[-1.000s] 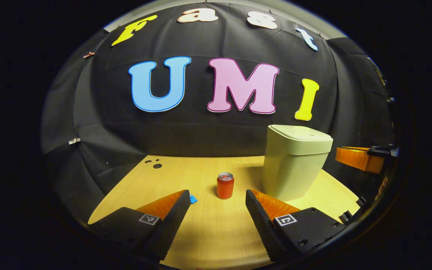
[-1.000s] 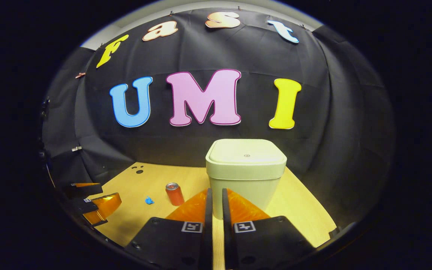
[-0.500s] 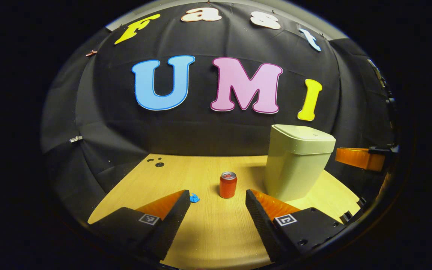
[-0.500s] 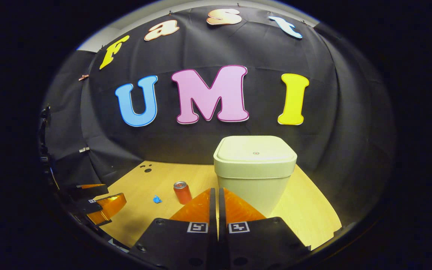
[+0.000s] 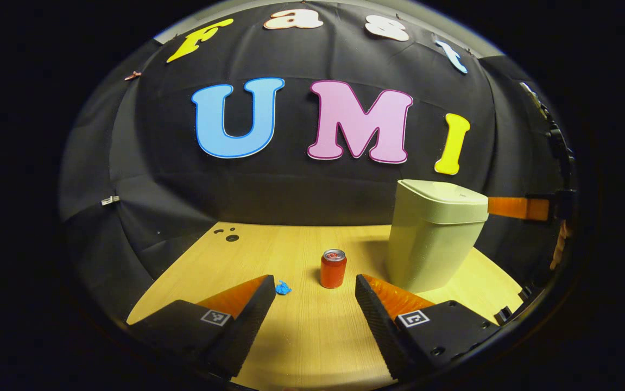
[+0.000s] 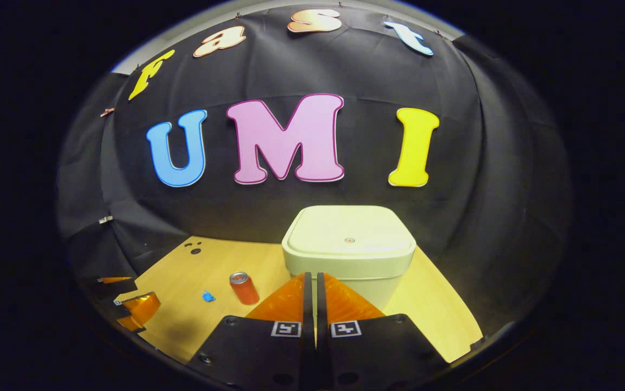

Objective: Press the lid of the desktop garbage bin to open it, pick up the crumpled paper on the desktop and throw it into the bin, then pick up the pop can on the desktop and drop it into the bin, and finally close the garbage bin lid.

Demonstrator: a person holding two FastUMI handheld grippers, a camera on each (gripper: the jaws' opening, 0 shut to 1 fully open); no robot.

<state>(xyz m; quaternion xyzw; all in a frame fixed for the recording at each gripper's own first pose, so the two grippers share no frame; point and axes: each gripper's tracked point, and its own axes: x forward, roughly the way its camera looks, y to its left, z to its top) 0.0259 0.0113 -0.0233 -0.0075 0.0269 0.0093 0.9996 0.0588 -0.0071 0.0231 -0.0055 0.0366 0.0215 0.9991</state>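
A pale green bin (image 5: 431, 233) with its lid (image 6: 350, 236) down stands on the wooden desk (image 5: 301, 336). The red pop can (image 5: 333, 268) stands upright left of the bin, and the small blue crumpled paper (image 5: 283, 288) lies left of the can. My left gripper (image 5: 312, 288) is open low over the desk, short of the can and paper. My right gripper (image 6: 312, 277) is shut on nothing, raised just in front of the bin (image 6: 349, 255) near lid height. It also appears beside the bin's top as the right gripper (image 5: 518, 207). The can (image 6: 244, 288) and paper (image 6: 208, 296) lie to its left.
Small dark holes (image 5: 228, 235) mark the desk's far left corner. The black cloth wall rises right behind the desk and bin. The left gripper (image 6: 130, 304) shows at the desk's left edge.
My right gripper shut fully, then rose and came closer to the bin's lid. My left gripper stayed open and shifted slightly.
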